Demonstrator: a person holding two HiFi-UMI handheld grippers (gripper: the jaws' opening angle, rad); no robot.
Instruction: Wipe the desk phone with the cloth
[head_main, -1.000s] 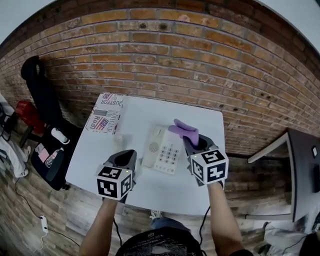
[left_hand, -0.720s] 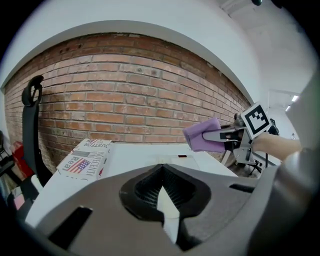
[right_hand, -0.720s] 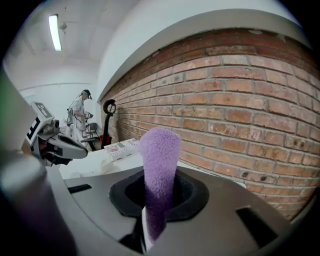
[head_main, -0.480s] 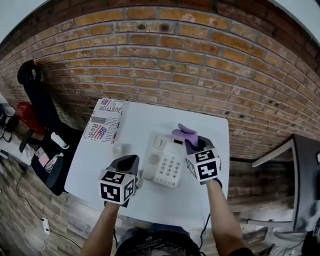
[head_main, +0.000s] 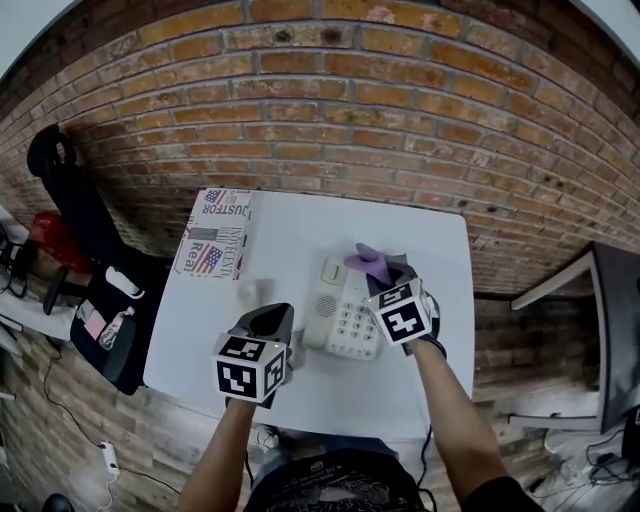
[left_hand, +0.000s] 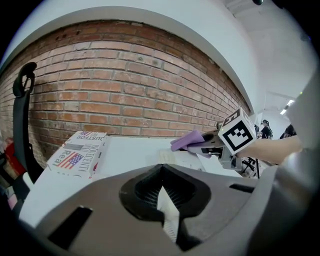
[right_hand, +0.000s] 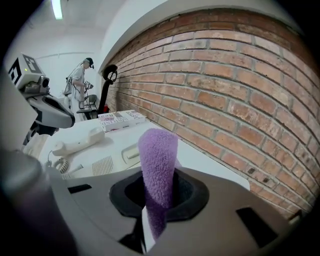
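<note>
Cloth (right_hand: 158, 160) tight in right tool (right_hand: 147, 227)

You have a white square table (head_main: 300, 230) in front of you, with its far edge close to the brick wall (head_main: 330, 120). Three things lie on it. The desk phone (head_main: 352, 312) sits right of the middle, its handset (head_main: 325, 305) lying along its left side. A flat printed box (head_main: 215, 245) lies at the far left corner, along the left edge. Between them, nearer the phone, stands a small pale object (head_main: 247, 291), too blurred to name
</note>
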